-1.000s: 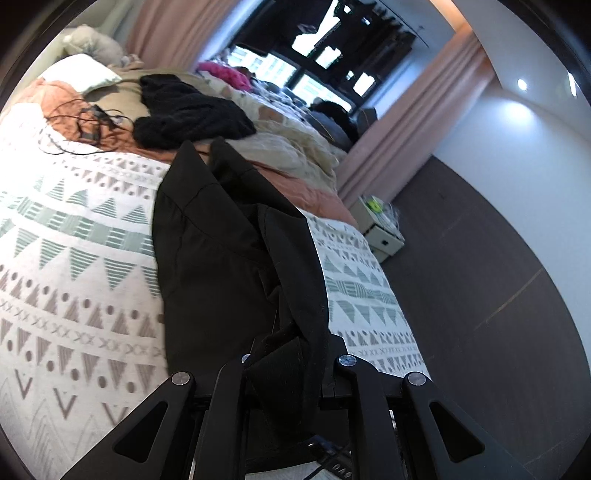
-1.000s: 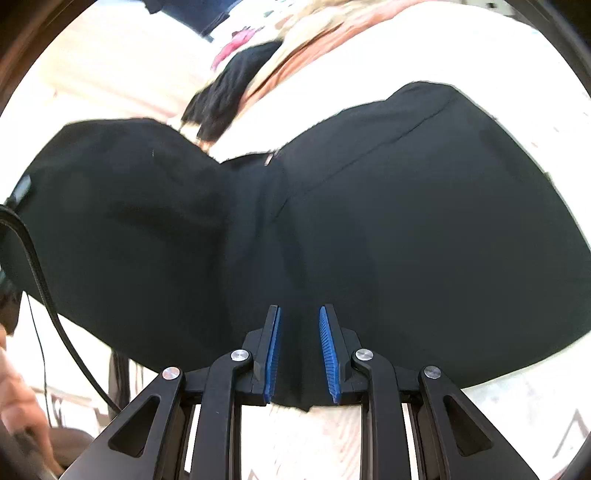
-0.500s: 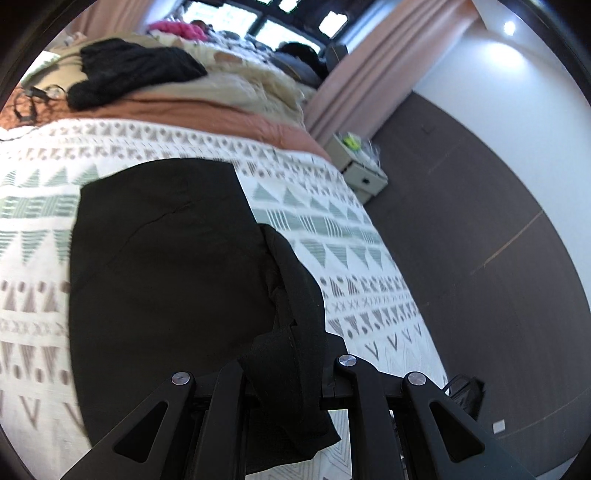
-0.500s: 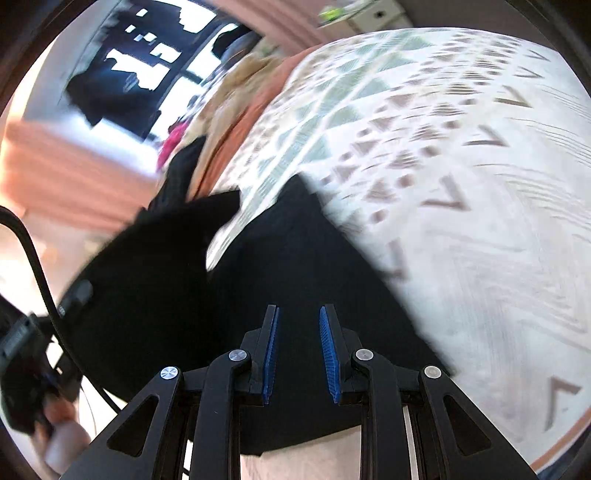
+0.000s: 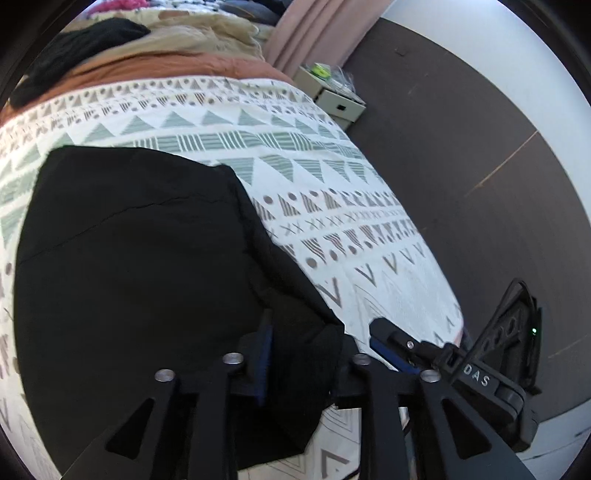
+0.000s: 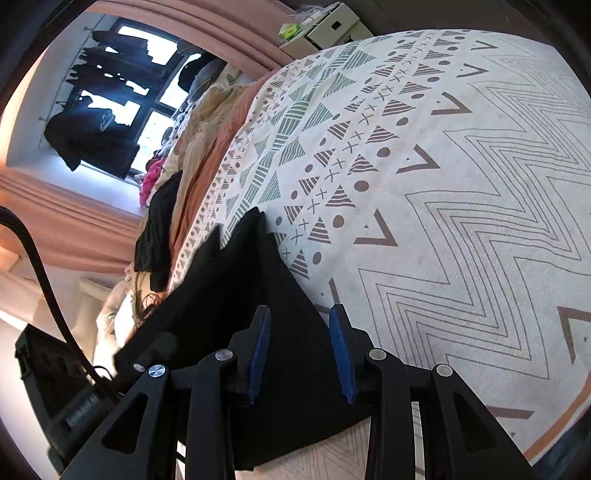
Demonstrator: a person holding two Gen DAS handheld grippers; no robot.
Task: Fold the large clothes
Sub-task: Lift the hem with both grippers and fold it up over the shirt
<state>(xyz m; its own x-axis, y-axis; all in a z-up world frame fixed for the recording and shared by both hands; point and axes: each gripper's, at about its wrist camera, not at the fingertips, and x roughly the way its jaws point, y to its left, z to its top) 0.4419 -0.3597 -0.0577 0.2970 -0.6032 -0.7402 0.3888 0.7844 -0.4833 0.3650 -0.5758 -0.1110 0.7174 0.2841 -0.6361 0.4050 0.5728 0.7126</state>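
A large black garment (image 5: 140, 258) lies folded on the patterned bedspread (image 5: 332, 206). My left gripper (image 5: 306, 354) is open, its jaws spread around a bunched edge of the garment near the bed's side. In the right wrist view the same black garment (image 6: 266, 317) lies under my right gripper (image 6: 300, 345), which is open with its blue pads (image 6: 258, 350) apart over the cloth. The right gripper's tip also shows in the left wrist view (image 5: 391, 336), beside the left one.
Another black garment (image 5: 74, 48) lies on beige and rust bedding (image 5: 177, 55) at the head of the bed. A white nightstand (image 5: 332, 96) stands by pink curtains (image 5: 314, 29). Dark floor (image 5: 461, 166) runs beside the bed. A window (image 6: 122, 92) shows far off.
Both grippers came down to the bed and opened, letting go of the black garment. The garment now lies flat in a fold on the bedspread.
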